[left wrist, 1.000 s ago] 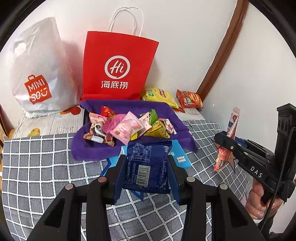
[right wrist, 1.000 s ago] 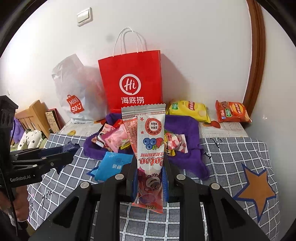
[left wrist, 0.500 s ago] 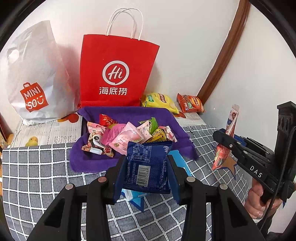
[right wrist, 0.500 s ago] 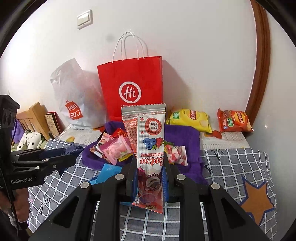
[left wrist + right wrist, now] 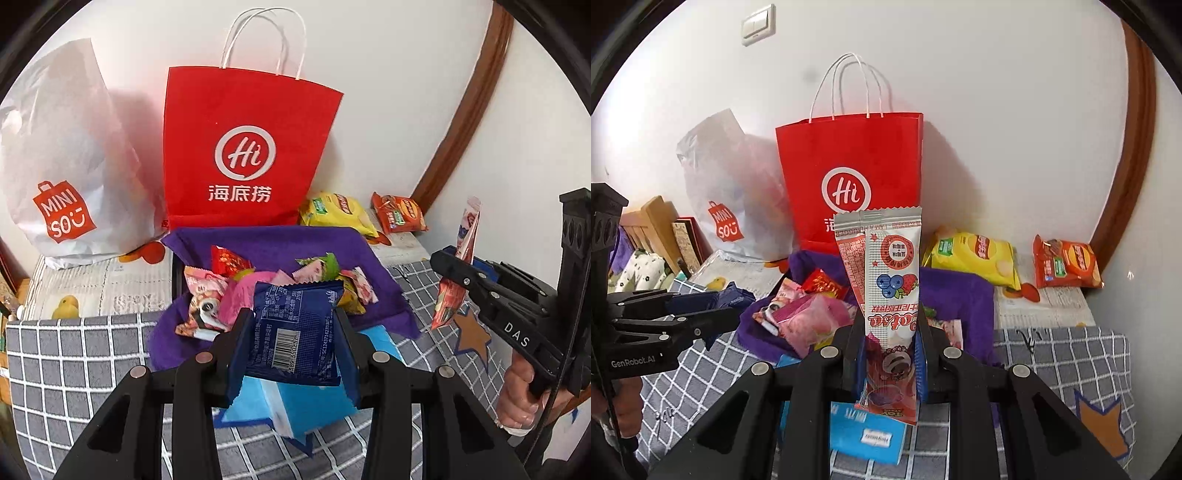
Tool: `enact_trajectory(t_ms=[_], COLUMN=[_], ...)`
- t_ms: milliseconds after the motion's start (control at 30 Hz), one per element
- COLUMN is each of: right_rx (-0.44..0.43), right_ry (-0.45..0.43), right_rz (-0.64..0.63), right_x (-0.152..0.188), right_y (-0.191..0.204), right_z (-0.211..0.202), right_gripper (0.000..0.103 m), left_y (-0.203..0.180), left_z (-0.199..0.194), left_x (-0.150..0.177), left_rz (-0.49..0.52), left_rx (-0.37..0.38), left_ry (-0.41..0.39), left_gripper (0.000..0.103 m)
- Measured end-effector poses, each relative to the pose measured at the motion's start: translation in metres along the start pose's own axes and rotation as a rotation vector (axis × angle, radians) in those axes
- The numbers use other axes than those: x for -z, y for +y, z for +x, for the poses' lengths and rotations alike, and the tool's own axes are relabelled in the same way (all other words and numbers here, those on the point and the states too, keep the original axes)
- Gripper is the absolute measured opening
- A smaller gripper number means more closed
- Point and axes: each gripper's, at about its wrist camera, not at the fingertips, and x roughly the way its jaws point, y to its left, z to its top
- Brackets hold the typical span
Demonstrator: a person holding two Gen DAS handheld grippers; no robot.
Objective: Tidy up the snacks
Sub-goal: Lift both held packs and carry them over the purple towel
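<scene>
My left gripper (image 5: pixel 293 328) is shut on a dark blue snack packet (image 5: pixel 295 332) with a barcode, held above the table. My right gripper (image 5: pixel 888 339) is shut on a tall red and white berry snack stick (image 5: pixel 892 295), held upright; it also shows in the left wrist view (image 5: pixel 458 273) at the right. Several small snacks (image 5: pixel 229 291) lie in a pile on a purple cloth (image 5: pixel 266 240). A red paper bag (image 5: pixel 243 147) stands open behind the cloth, also in the right wrist view (image 5: pixel 849 173). A light blue packet (image 5: pixel 295 406) lies below my left gripper.
A white Miniso plastic bag (image 5: pixel 62 166) stands left of the red bag. A yellow chip bag (image 5: pixel 971 258) and an orange chip bag (image 5: pixel 1067 262) lie by the wall at the right. A grey checked cloth (image 5: pixel 74 354) covers the table. Wooden frames (image 5: pixel 661 229) stand far left.
Both grippers have moved forward toward the purple cloth and the red bag, each still holding its packet. The light blue packet now lies under my left gripper.
</scene>
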Motion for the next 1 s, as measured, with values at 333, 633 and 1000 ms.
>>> enact_trajectory(t_ms=[333, 633, 1000], right_rx=[0.014, 0.0, 0.05], right_ry=[0.005, 0.043, 0.23], right_rz=[0.01, 0.04, 0.012], right_x=[-0.028, -0.043, -0.018], right_y=[-0.017, -0.041, -0.057], right_z=[0.038, 0.076, 0.143], right_gripper=[0.021, 0.021, 0.021], left_y=[0.028, 0.045, 0.051], left_z=[0.021, 0.047, 0.106], left_x=[-0.029, -0.051, -0.047], left_rz=[-0.017, -0.059, -0.065], left_rx=[-0.042, -0.042, -0.055], left_ry=[-0.006, 0.001, 0.086], left_gripper=[0.04, 0.04, 0.04])
